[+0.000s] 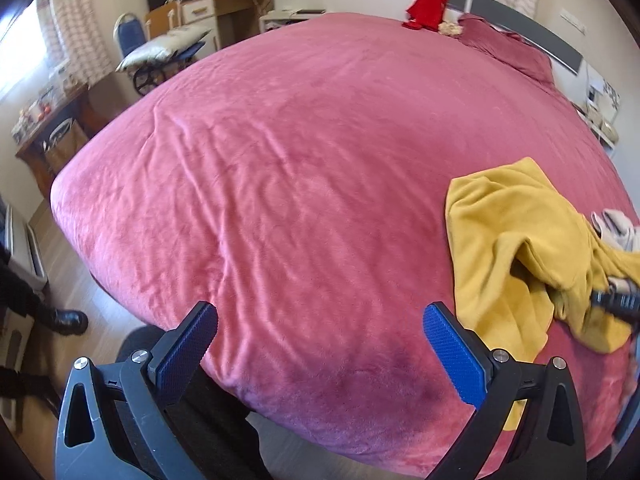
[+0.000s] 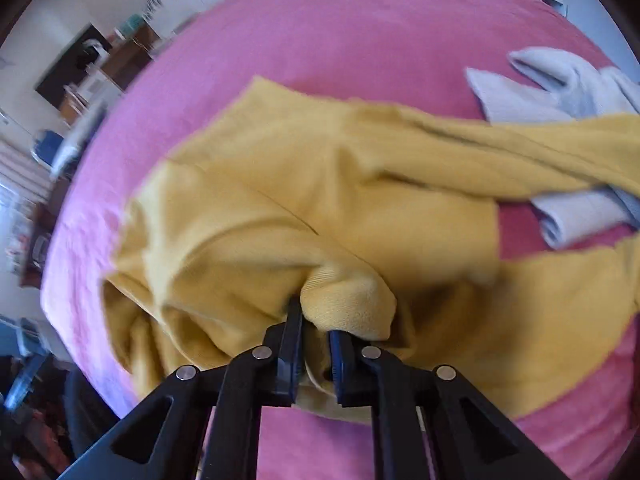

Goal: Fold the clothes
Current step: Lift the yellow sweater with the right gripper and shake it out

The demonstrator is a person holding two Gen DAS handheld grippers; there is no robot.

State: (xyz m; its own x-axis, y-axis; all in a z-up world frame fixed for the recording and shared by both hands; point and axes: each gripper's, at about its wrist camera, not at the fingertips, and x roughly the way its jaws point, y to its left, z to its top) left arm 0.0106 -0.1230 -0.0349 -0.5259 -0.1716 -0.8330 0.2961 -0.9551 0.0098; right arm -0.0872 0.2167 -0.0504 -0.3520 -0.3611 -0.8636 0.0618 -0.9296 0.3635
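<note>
A yellow garment (image 2: 328,200) lies crumpled on the pink bed cover (image 2: 360,20). My right gripper (image 2: 316,332) is shut on a bunched fold of the yellow garment near the bed's front edge. In the left wrist view the same yellow garment (image 1: 520,248) lies at the right, with the right gripper's black body (image 1: 616,300) poking into it. My left gripper (image 1: 320,344) hangs open over the bare pink bed cover (image 1: 300,160), left of the garment, with nothing between its blue pads (image 1: 454,352).
A pale grey garment (image 2: 560,84) lies beyond the yellow one, partly under it. A red cloth (image 1: 430,2) hangs on the headboard (image 1: 520,20). A chair with a pillow (image 1: 160,52) and desks stand left of the bed. A person's dark shoe (image 1: 70,320) is on the floor.
</note>
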